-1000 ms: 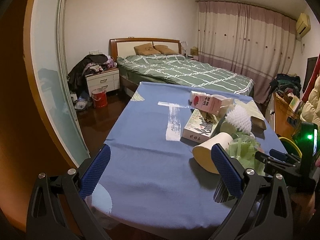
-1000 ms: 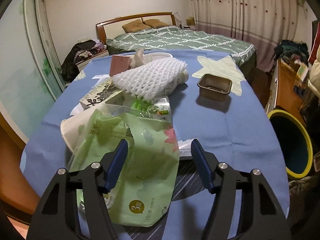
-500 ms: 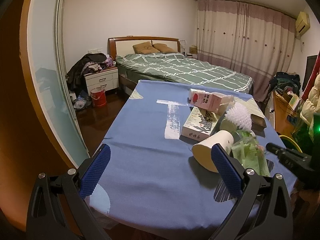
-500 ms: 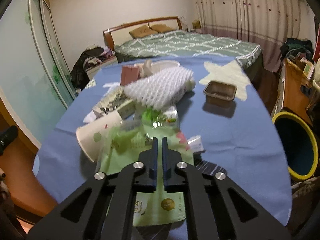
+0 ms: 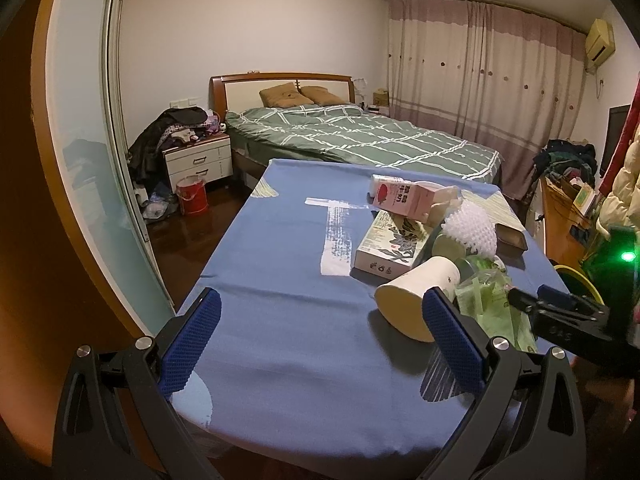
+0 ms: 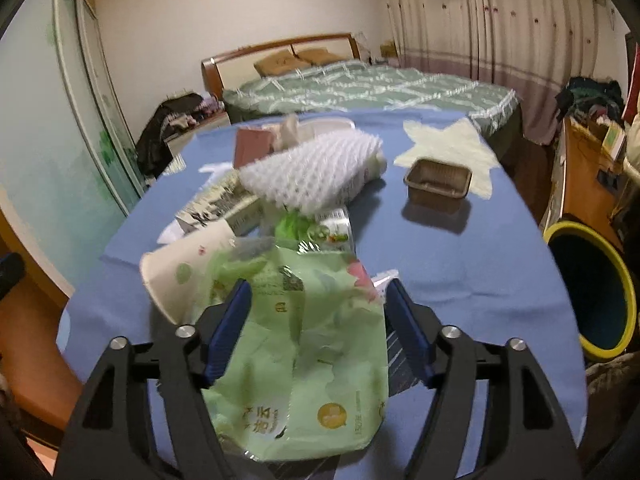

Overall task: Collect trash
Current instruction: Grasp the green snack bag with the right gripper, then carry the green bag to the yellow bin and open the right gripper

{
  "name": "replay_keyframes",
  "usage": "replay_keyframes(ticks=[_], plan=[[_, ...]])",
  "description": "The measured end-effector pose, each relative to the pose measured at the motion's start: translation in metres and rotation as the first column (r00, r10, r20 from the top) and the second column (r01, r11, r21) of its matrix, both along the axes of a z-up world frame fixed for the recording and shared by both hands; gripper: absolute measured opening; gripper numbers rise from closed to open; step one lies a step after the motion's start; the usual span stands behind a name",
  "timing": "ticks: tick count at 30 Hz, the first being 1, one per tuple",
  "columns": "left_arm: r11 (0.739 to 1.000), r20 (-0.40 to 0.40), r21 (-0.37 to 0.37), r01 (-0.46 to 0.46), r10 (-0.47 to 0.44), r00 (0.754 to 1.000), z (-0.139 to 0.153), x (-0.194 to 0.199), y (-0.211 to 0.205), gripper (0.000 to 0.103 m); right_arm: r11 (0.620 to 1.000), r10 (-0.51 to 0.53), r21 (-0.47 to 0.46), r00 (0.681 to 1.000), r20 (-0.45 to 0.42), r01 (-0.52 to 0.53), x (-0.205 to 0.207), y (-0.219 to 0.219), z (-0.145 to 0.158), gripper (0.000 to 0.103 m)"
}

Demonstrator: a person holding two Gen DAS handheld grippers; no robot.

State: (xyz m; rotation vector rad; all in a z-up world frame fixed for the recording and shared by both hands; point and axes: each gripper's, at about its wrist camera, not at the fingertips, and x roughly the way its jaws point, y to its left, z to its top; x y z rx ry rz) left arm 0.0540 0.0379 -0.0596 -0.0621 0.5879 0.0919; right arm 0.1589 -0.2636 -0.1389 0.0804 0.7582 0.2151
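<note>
Trash lies in a pile on the blue table (image 5: pixel 280 280): a green plastic wrapper (image 6: pixel 304 344), a tipped paper cup (image 6: pixel 180 268) (image 5: pixel 416 300), white foam netting (image 6: pixel 312 172) (image 5: pixel 472 228), a patterned box (image 5: pixel 388 244), a pink milk carton (image 5: pixel 404 200) and a brown plastic tray (image 6: pixel 438 180). My right gripper (image 6: pixel 316 320) is open, its fingers on either side of the green wrapper just above it. My left gripper (image 5: pixel 320 344) is open and empty over the near left of the table, its right finger next to the cup.
A yellow-rimmed bin (image 6: pixel 592 292) stands on the floor right of the table. A green bed (image 5: pixel 360 140) lies behind the table, a nightstand (image 5: pixel 200 160) and red bucket (image 5: pixel 192 200) at the left. A sliding glass door (image 5: pixel 100 180) borders the left.
My right gripper was open a second ago, shut half a second ago, and is open again over the green wrapper. The left gripper has barely moved.
</note>
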Motion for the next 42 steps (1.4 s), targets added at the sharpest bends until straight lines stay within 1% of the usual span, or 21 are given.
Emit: replay_keyframes(ticks=[1,3,4,6,7,8,9,11,18,24,31,34,36,38,42], plan=[[1.000,0.000,0.001,0.001,-0.001,1.000,0.000,0.000,0.000,0.099,1.000,0.011,0.012,1.000,-0.022,-0.011,0.005,0.000,-0.004,0.072],[1.000,-0.003,0.000,0.002,-0.002,1.000,-0.001,0.000,0.000,0.099,1.000,0.019,0.020,0.999,-0.039,-0.019,0.009,0.002,-0.009,0.072],[1.000,-0.005,0.000,0.004,-0.004,1.000,-0.001,0.000,0.000,0.099,0.999,0.036,0.024,0.998,-0.050,-0.035,0.011,0.004,-0.011,0.067],[1.000,-0.008,0.002,0.006,-0.006,1.000,-0.002,0.001,0.000,0.099,0.999,0.048,0.008,0.996,-0.070,-0.048,0.013,0.008,-0.015,0.028],[1.000,-0.010,0.001,0.007,-0.007,1.000,-0.002,0.001,0.000,0.099,0.999,0.051,-0.003,0.996,-0.079,-0.052,0.013,0.009,-0.016,0.022],[1.000,-0.011,0.000,0.007,-0.007,1.000,-0.002,0.002,0.000,0.099,0.998,0.055,0.000,0.995,-0.081,-0.056,0.013,0.008,-0.016,0.009],[1.000,-0.012,0.000,0.007,-0.007,1.000,-0.003,0.003,0.000,0.099,0.998,0.057,0.001,0.995,-0.079,-0.058,0.011,0.008,-0.015,0.003],[1.000,-0.016,-0.001,0.007,-0.007,1.000,-0.004,0.004,0.000,0.099,0.998,0.056,0.002,0.997,-0.057,-0.056,0.006,0.006,-0.010,0.001],[1.000,-0.017,0.003,0.021,-0.021,1.000,-0.004,0.004,-0.006,0.099,0.999,0.028,0.022,0.999,0.029,-0.029,-0.009,-0.009,0.019,0.001],[1.000,-0.017,0.009,0.030,-0.029,0.999,-0.004,0.003,-0.010,0.099,1.000,0.003,0.024,0.997,0.080,-0.005,-0.016,-0.022,0.036,0.000],[0.999,-0.024,0.011,0.039,-0.038,0.999,-0.004,0.004,-0.013,0.099,0.997,-0.078,0.036,0.985,0.155,0.073,-0.020,-0.057,0.063,0.001],[0.999,-0.027,0.018,0.050,-0.050,0.998,-0.004,0.005,-0.017,0.099,0.992,-0.124,0.030,0.975,0.182,0.120,-0.018,-0.076,0.073,0.001],[0.998,-0.025,0.024,0.061,-0.060,0.998,-0.004,0.005,-0.021,0.099,0.985,-0.171,0.027,0.966,0.196,0.169,-0.015,-0.095,0.078,0.000],[0.997,-0.022,0.025,0.074,-0.074,0.997,-0.004,0.007,-0.026,0.099,0.976,-0.215,0.023,0.956,0.201,0.214,-0.010,-0.113,0.080,0.000],[0.992,-0.028,0.025,0.124,-0.123,0.992,-0.006,0.012,-0.040,0.099,0.951,-0.305,0.007,0.933,0.191,0.310,-0.001,-0.150,0.074,0.001]])
